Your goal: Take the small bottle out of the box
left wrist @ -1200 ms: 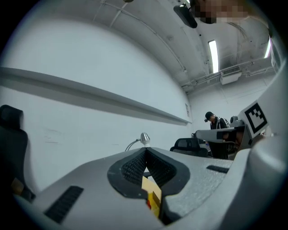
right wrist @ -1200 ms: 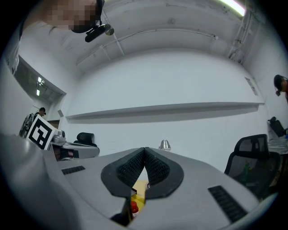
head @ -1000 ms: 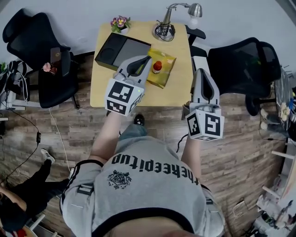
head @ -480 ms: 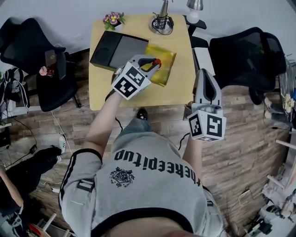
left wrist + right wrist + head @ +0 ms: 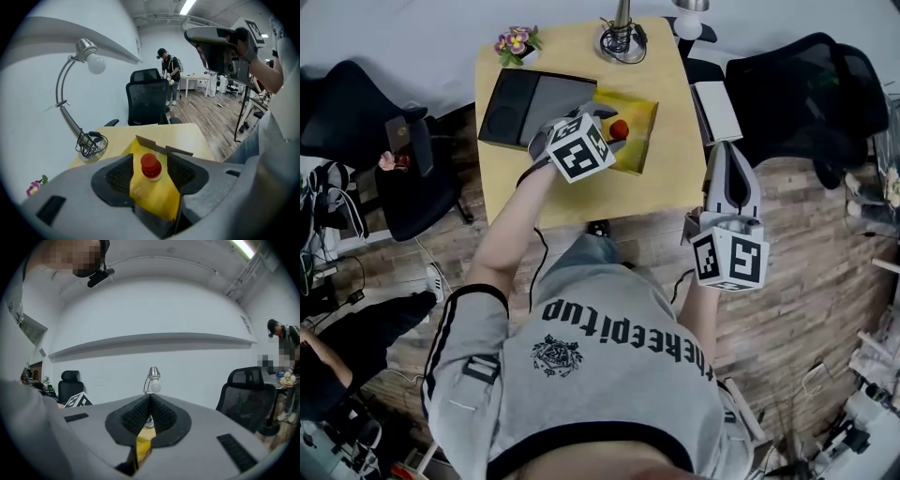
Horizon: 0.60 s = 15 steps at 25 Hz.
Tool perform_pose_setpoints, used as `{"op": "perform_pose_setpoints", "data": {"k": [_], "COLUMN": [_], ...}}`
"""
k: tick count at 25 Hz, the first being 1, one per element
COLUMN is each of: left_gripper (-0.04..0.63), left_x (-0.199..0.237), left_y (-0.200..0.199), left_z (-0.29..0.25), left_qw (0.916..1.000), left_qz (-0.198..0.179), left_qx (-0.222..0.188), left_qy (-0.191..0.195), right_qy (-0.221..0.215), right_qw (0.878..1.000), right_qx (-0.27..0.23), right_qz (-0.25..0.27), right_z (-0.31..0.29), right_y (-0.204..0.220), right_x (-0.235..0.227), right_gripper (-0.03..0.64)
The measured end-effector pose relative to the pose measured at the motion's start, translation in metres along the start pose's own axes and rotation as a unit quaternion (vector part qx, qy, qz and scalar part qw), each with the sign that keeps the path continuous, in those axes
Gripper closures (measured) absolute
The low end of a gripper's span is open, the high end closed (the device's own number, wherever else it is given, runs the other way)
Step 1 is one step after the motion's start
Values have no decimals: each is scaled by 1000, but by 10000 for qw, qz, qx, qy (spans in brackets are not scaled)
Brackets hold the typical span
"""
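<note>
A small bottle with a red cap (image 5: 620, 128) stands upright in an open yellow box (image 5: 641, 111) on the wooden table (image 5: 581, 192). My left gripper (image 5: 606, 119) points down at it from the left. In the left gripper view the bottle (image 5: 151, 167) stands between the fingers (image 5: 117, 176) of the left gripper (image 5: 150, 158), whose jaws have just been opening, with a gap on each side of the cap. The yellow box (image 5: 157, 199) lies under them. My right gripper (image 5: 727, 155) is held off the table's right edge, and the right gripper (image 5: 150, 401) is shut on nothing.
A flat black case (image 5: 534, 105) lies left of the box. A desk lamp (image 5: 620, 37) and a small flower pot (image 5: 514, 42) stand at the table's far edge. Black office chairs (image 5: 403, 159) (image 5: 806, 84) flank the table. A person (image 5: 168, 70) stands far back in the room.
My left gripper has come down and turned toward the bottle, and its jaws have gone from shut to open around the cap. The right gripper has sunk a little beside the table.
</note>
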<state>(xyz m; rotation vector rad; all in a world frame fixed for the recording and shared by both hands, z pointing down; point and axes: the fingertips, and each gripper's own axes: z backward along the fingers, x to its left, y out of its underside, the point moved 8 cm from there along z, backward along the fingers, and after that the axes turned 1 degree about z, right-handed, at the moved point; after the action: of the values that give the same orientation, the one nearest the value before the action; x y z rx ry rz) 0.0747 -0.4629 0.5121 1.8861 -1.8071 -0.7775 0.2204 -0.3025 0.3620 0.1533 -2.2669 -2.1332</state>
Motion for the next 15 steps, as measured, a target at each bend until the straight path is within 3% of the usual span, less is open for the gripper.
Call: {"op": "perform_pose_setpoints", "data": {"k": [15], "left_gripper": [373], "left_x": [6], "left_y": [18], "left_z": [-61], "left_qw": [9893], "left_qz": [-804], "left_qx": [981], "left_qy": [726], "right_qy": [472], "right_qw": [9985], "right_qx": [253], "right_qz": [-61], "right_z": [0], "right_y": [16], "right_x": [-9], "right_gripper": [615]}}
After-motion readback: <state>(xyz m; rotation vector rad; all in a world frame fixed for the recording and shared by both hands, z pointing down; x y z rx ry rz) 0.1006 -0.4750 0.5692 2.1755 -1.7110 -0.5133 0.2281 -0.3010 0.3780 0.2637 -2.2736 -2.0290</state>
